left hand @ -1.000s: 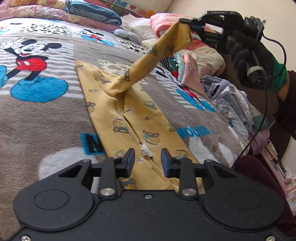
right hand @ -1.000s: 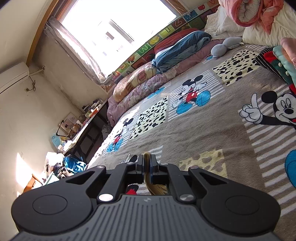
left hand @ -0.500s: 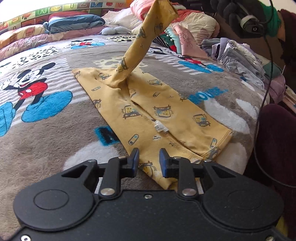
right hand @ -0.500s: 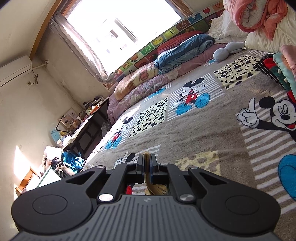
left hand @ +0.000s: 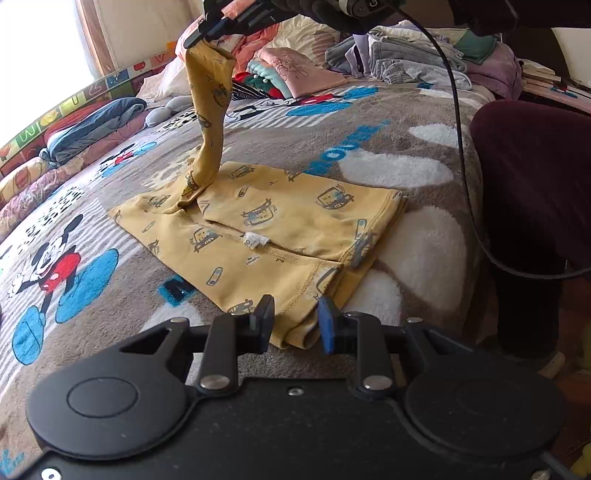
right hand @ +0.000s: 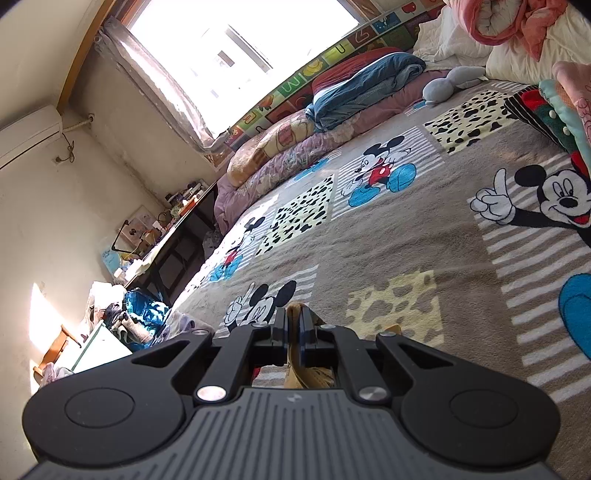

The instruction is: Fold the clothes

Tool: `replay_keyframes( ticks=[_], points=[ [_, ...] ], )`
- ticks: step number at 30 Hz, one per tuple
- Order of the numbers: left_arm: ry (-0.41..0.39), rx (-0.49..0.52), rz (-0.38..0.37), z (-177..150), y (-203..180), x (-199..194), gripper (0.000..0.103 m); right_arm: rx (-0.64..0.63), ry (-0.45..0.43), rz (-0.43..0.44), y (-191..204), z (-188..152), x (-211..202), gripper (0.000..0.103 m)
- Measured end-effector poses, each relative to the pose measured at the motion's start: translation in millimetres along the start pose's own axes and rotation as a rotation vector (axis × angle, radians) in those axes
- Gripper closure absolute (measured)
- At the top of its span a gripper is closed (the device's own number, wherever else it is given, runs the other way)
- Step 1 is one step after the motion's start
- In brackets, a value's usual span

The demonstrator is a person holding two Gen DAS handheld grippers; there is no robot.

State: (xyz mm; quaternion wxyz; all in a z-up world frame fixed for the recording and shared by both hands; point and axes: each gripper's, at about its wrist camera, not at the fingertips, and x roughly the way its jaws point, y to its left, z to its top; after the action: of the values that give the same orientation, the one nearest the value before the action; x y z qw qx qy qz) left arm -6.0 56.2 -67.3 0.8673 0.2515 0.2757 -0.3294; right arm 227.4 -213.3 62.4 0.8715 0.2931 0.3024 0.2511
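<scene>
Left wrist view: yellow printed cotton shirt [left hand: 280, 236] lies flat on the fuzzy Mickey Mouse blanket [left hand: 81, 221]; the left gripper [left hand: 293, 325] gapes around its stitched hem, while the right gripper [right hand: 293, 326] pinches its raised tubular sleeve [left hand: 210, 122]

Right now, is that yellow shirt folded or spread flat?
Partly folded: the yellow shirt lies doubled on the blanket, one sleeve lifted by the right gripper.
</scene>
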Motion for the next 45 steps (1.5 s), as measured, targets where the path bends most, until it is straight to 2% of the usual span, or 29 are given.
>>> replay_keyframes(
  ticks=[1, 2, 3, 4, 6, 10, 11, 12, 14, 18, 21, 22, 24, 25, 27, 31, 33, 35, 37, 38, 40, 42, 45],
  points=[
    [0.002, 0.008, 0.008, -0.1, 0.1, -0.7, 0.079, 0.000, 0.001, 0.001, 0.7, -1.0, 0.2, 0.095],
    [0.000, 0.014, 0.021, 0.0, 0.7, -2.1, 0.084, 0.000, 0.002, 0.003, 1.6, -2.0, 0.4, 0.095],
    [-0.001, 0.020, 0.033, 0.1, 1.3, -3.6, 0.095, 0.000, 0.003, 0.003, 2.4, -2.9, 0.3, 0.095],
    [-0.003, 0.026, 0.046, 0.3, 1.9, -5.0, 0.098, -0.001, 0.003, 0.004, 3.1, -3.9, 0.4, 0.095],
    [-0.018, 0.019, 0.054, 0.8, 5.6, -12.0, 0.098, -0.004, 0.004, 0.004, 4.1, -5.1, -0.2, 0.095],
    [0.017, 0.035, -0.014, -3.9, 1.0, -10.9, 0.098, -0.013, 0.004, 0.000, 5.2, -6.3, -1.1, 0.095],
    [0.030, 0.041, -0.031, -5.3, -0.8, -9.7, 0.093, -0.013, 0.004, -0.002, 4.9, -6.6, -0.9, 0.095],
    [0.041, 0.051, -0.046, -6.3, -2.8, -9.1, 0.080, -0.011, 0.004, -0.004, 4.5, -6.8, -0.9, 0.095],
    [0.016, 0.027, -0.070, -5.6, -0.1, -16.0, 0.064, -0.003, 0.001, -0.005, 3.6, -6.9, -0.7, 0.095],
    [-0.124, -0.083, -0.072, 2.4, 15.2, -34.3, 0.068, -0.008, -0.006, 0.001, 4.8, -5.7, -2.5, 0.095],
    [-0.164, -0.098, -0.103, 9.6, 10.8, -29.5, 0.067, -0.008, -0.011, -0.001, 4.6, -4.3, -3.0, 0.095],
    [-0.134, -0.100, -0.103, 11.5, 8.2, -21.0, 0.068, -0.007, -0.012, -0.002, 4.5, -3.9, -3.1, 0.095],
    [0.016, -0.060, -0.136, 7.2, 1.8, 1.4, 0.067, -0.007, -0.014, 0.000, 4.5, -4.5, -3.2, 0.095],
    [0.042, -0.050, -0.146, 4.7, 1.5, 4.6, 0.067, -0.007, -0.014, 0.002, 4.5, -4.9, -3.2, 0.095],
    [-0.002, -0.077, -0.150, 3.4, 7.9, -2.1, 0.068, -0.010, -0.021, 0.013, 5.2, -6.0, -5.2, 0.095],
    [-0.186, -0.248, -0.157, 12.4, 33.6, -18.9, 0.065, -0.036, -0.024, 0.035, 8.7, -7.4, -8.6, 0.095],
    [-0.219, -0.320, -0.111, 16.4, 45.0, -15.6, 0.063, -0.056, -0.020, 0.035, 11.3, -7.9, -9.1, 0.095],
    [-0.200, -0.402, -0.045, 19.4, 59.2, -5.6, 0.063, -0.075, -0.020, 0.038, 13.9, -9.5, -10.0, 0.095],
    [-0.182, -0.467, 0.013, 21.1, 73.9, 4.4, 0.066, -0.099, -0.026, 0.050, 17.5, -12.9, -14.5, 0.095],
    [-0.176, -0.490, 0.049, 23.0, 82.4, 9.5, 0.072, -0.114, -0.031, 0.058, 19.8, -15.2, -17.8, 0.095],
    [-0.166, -0.522, 0.096, 27.8, 95.3, 18.6, 0.073, -0.143, -0.054, 0.058, 23.4, -20.0, -27.3, 0.095],
    [-0.151, -0.535, 0.131, 33.6, 104.4, 28.4, 0.073, -0.132, -0.086, 0.072, 20.8, -23.7, -38.7, 0.095],
    [-0.141, -0.565, 0.131, 39.6, 113.9, 41.8, 0.073, 0.006, -0.078, 0.090, 3.0, -30.4, -43.0, 0.095]
  ],
)
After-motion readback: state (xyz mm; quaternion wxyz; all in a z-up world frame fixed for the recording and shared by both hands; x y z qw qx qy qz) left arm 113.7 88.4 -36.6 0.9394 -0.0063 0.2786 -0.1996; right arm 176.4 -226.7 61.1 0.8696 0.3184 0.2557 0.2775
